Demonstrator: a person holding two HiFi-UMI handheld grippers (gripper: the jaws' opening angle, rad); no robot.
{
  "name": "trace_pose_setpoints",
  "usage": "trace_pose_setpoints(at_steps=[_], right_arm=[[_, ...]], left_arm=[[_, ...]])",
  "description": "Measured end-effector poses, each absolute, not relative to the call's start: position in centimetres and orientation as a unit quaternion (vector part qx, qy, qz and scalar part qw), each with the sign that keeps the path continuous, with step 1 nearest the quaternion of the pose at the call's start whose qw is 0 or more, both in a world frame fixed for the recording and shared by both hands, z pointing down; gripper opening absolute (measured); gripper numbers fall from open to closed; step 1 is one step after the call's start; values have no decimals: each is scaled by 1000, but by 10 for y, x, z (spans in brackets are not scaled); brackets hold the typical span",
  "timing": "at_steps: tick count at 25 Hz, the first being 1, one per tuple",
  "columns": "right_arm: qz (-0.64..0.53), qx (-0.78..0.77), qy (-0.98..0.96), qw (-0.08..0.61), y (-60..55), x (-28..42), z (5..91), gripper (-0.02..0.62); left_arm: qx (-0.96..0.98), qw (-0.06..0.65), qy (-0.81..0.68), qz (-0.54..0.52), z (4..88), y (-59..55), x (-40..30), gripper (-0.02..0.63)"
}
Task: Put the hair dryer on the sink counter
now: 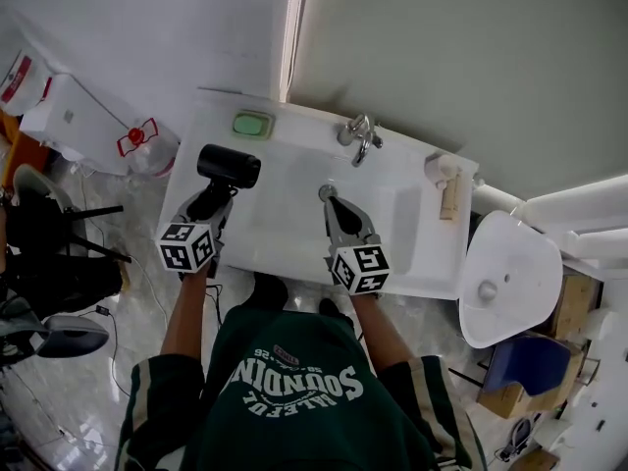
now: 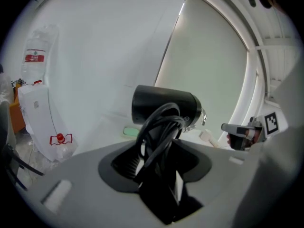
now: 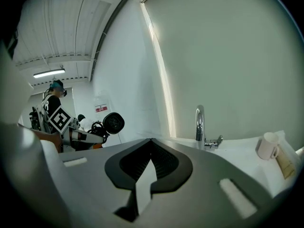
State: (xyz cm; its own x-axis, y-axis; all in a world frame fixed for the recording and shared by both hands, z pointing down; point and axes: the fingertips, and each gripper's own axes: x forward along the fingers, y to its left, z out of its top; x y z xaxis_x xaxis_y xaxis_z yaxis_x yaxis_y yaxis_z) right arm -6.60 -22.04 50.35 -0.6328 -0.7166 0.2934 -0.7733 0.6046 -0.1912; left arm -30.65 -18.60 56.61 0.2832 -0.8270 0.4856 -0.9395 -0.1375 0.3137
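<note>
Left gripper [image 1: 214,200] is clamped on the handle of the dryer [image 1: 229,165]. In the left gripper view its jaws pinch the handle, with the cord [image 2: 159,127] looped round it and the black barrel standing above the jaw tips. The dryer hangs over the left strip of the counter [image 1: 201,130], apparently not yet resting on it.

Right gripper [image 1: 332,204] is empty, its jaws pressed together. It is out over the basin [image 1: 285,214], off to the right of the left gripper, with the tap [image 1: 358,137] beyond its tips.

Soap [image 1: 253,124] lies just ahead and a little right of the dryer.

My read is that the carry is nearly over and the set-down is next. To do it well:
- Lower onto the flat strip ahead of the left gripper, short of the soap.
- Stay left of the basin slope, because a round barrel may roll down it.
- Lay the dryer on its side, handle flat, so it has two contact points.
- Watch the cord, since a slack loop could snag a jaw on release.
- Open only once the weight sits on the counter, then draw straight back.
- Hold the right gripper where it is, clear of the path.
</note>
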Motion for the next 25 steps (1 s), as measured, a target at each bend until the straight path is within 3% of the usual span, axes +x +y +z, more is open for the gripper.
trace_pose_setpoints(at_steps=[25], right_arm=[[185,439,-867,145,-236,-110,551,2]], left_arm=[[718,365,-581,123,654,-192,-371,239]])
